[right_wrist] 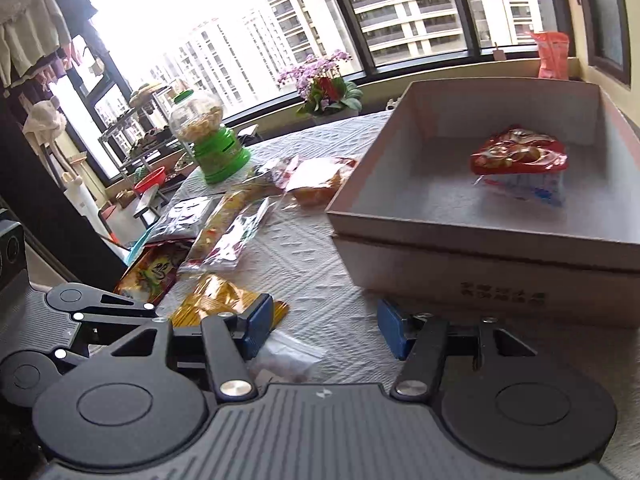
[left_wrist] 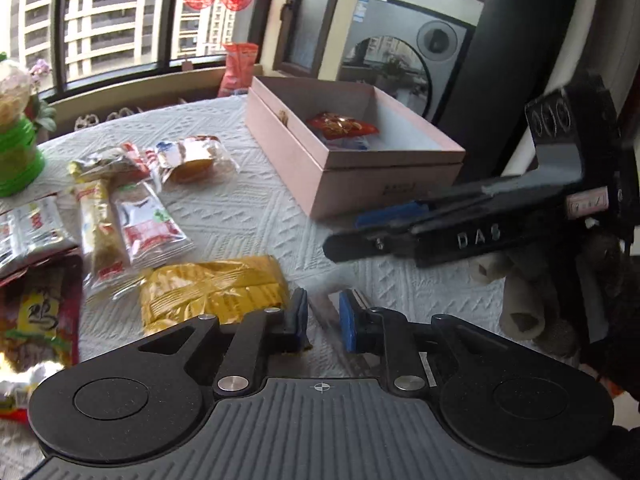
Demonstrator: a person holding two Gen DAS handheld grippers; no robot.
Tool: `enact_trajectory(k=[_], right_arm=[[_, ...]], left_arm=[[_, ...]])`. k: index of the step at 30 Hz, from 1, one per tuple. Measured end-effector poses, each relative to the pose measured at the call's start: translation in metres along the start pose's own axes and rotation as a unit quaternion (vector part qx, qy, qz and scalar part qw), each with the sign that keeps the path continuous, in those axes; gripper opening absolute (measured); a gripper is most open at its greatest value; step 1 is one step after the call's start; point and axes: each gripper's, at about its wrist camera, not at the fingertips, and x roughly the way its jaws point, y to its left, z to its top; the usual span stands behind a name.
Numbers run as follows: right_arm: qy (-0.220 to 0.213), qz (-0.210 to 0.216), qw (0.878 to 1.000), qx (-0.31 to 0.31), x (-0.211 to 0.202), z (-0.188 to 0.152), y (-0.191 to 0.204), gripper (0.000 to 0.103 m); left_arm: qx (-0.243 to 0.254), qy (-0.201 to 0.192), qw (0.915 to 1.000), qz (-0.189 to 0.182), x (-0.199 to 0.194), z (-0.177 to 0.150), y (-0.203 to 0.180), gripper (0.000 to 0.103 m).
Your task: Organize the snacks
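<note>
An open pink box (left_wrist: 320, 160) stands on the table and holds a red snack packet (left_wrist: 342, 125) on a blue-and-white one; the box (right_wrist: 480, 236) and the red packet (right_wrist: 520, 152) also show in the right wrist view. Several snack packs lie left of it, with a yellow pack (left_wrist: 212, 292) nearest. My left gripper (left_wrist: 323, 320) is open a little, low over the cloth beside the yellow pack, with a clear wrapper between its pads. My right gripper (right_wrist: 320, 332) is open and empty before the box's front wall, above a clear bag (right_wrist: 288, 356). It shows in the left wrist view (left_wrist: 440, 220).
A green-based snack jar (right_wrist: 216, 148) stands at the table's far left. A red-and-yellow bag (left_wrist: 36, 316) lies at the near left. A white textured cloth (left_wrist: 256, 208) covers the table. An orange bag (left_wrist: 238, 68) and flowers (right_wrist: 324, 80) stand on the windowsill.
</note>
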Motion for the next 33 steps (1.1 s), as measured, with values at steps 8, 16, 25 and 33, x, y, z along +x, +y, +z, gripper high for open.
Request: enact_trajectory(k=[8,16,25,33], right_arm=[[0.010,-0.085,0.986,-0.142,-0.011,-0.052,0.051,0.068],[0.007,-0.143,0.986,-0.081,-0.040,-0.057,0.010,0.068],[0.018,-0.057,0.995,-0.078,-0.018,-0.051,0.044,0.069],[-0.015,-0.172,0.979,-0.110,-0.031,-0.059,0.036,0.070]], left_arm=[[-0.158,-0.065,0.9757,0.137,-0.033,0.002,0.054,0.023],[-0.161,-0.033,0.9810,0.103,-0.012,-0.007,0.054,0.023],[-0.107,-0.004,0.9933,0.043,-0.020,-0.017,0.012,0.023],[-0.134,-0.072,0.9861,0.067,-0.013,-0.002,0.039,0.023]])
